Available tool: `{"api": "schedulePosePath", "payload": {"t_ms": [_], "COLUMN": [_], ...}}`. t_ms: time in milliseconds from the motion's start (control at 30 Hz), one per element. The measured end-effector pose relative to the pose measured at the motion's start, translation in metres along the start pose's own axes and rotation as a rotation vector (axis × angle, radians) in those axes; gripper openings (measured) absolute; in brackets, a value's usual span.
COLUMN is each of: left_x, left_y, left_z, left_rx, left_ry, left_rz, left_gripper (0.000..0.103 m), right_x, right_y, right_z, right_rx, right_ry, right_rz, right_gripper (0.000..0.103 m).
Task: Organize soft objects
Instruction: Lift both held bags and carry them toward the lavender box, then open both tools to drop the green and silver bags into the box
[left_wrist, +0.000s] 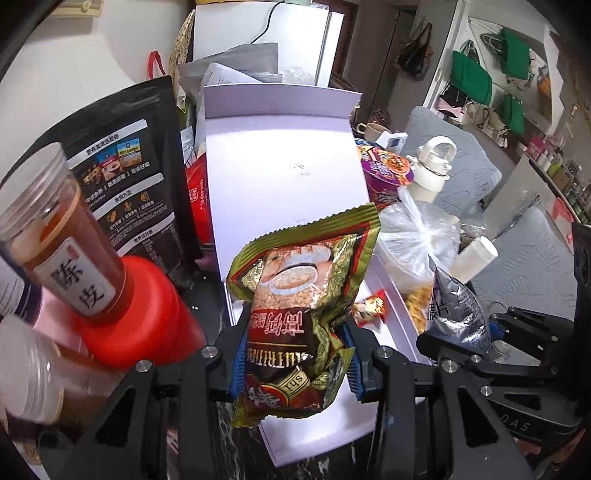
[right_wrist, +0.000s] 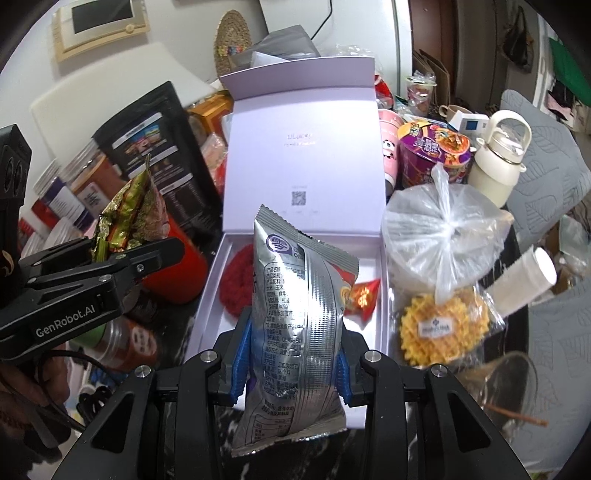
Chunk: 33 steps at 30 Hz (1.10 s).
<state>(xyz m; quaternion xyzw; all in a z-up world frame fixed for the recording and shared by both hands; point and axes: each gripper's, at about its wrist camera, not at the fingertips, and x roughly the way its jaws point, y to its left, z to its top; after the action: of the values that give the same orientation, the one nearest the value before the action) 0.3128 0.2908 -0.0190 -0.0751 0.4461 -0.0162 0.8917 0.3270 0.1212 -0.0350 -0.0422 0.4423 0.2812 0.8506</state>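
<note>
My left gripper (left_wrist: 293, 360) is shut on a gold and brown cereal packet (left_wrist: 295, 295), held up in front of the open white box (left_wrist: 280, 166). My right gripper (right_wrist: 291, 363) is shut on a silver snack bag (right_wrist: 295, 314), hanging over the near end of the white box (right_wrist: 384, 325). Inside the box lie a red knitted round piece (right_wrist: 236, 286) and a small red sachet (right_wrist: 364, 297). In the right wrist view the left gripper (right_wrist: 110, 254) shows at the left with the gold packet (right_wrist: 133, 210). The right gripper with the silver bag (left_wrist: 458, 310) appears at the right of the left wrist view.
Left of the box stand a black pouch (left_wrist: 129, 177), a red can (left_wrist: 147, 317) and clear jars (left_wrist: 62, 236). To its right sit a knotted plastic bag (right_wrist: 439, 236), a wrapped yellow waffle (right_wrist: 439, 328), a purple noodle cup (right_wrist: 432, 151), a cream bottle (right_wrist: 498, 162) and paper cups (right_wrist: 524, 284).
</note>
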Motion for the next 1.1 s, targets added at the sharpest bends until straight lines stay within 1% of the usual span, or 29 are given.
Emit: {"api": "schedulePosePath", "payload": {"t_ms": [167,333,467,700,967,1100], "left_x": [0.022,0.046,0.069,0.103,0.127,0.14], "left_y": [0.005,0.008,0.012,0.012,0.01,0.009], "left_z": [0.004,0.001,-0.002,-0.006,-0.007,-0.007], "left_rx": [-0.007,-0.001,-0.015,-0.003,0.01,0.005], "left_ry": [0.013,0.036,0.071,0.117,0.138,0.166], "left_rz": [0.011,0.034,0.035,0.058,0.073,0.088], "left_gripper": [0.042,0.042,0.042,0.042,0.042,0.042], "right_x": [0.021,0.042,0.064,0.093,0.116,0.121], "right_y": [-0.006,-0.011,-0.018,-0.03,-0.039,-0.038], "right_z": [0.011,0.017,0.019,0.021,0.023,0.021], "right_rx": [-0.006,-0.008,-0.004,-0.002,0.013,0.016], "right_ry": [0.005,0.002,0.023,0.044,0.058,0.066], "right_rz": [-0.019,-0.036,-0.047,-0.058,-0.057,-0.061], "right_gripper": [0.037,0.037,0.037,0.037,0.037,0.038]}}
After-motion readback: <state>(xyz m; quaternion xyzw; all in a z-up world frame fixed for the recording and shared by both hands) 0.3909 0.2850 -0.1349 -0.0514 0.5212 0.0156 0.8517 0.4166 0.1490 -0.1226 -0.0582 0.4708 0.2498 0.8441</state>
